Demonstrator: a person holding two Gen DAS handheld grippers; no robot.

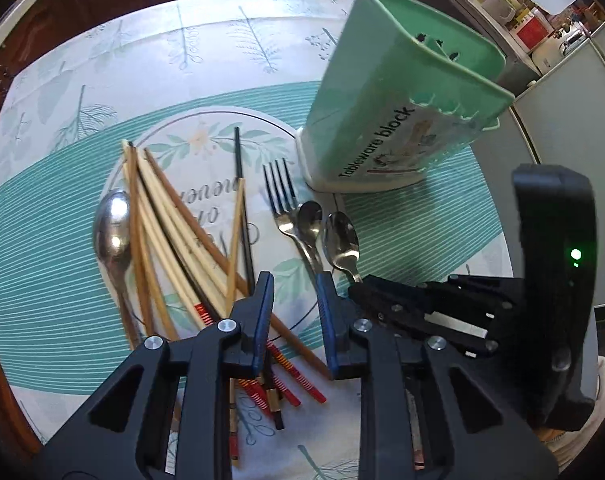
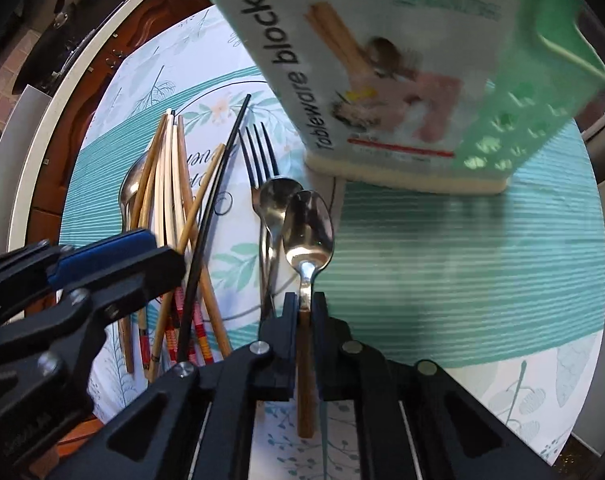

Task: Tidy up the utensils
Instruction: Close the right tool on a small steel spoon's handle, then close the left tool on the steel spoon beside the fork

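**Right now: spoon pinched on the right, chopsticks under the left**

Broadly, I see a round table [image 1: 482, 216] under a teal-striped cloth [image 1: 42, 264], with a shelf of jars and bottles [image 1: 518, 4] far right beyond it. On the far right side of the table a mint green utensil holder [image 1: 382, 92] marked "Tableware block" leans, and it fills much of my right wrist view, just beyond the cutlery.

On the left lies a loose heap of chopsticks [image 1: 170, 224] in wood, cream and black, crossing one another, with a large spoon [image 1: 112, 224] along its left edge. Right of the heap a fork [image 1: 280, 196] and a small spoon [image 1: 308, 220] lie side by side, touching.

My right gripper [image 2: 307, 304] is pressed together on the neck of a wooden-handled spoon [image 2: 308, 232], whose bowl points toward the holder. My left gripper [image 1: 296, 288] hangs over the near ends of the chopsticks, fingers narrowly apart; I cannot tell whether anything is between them.
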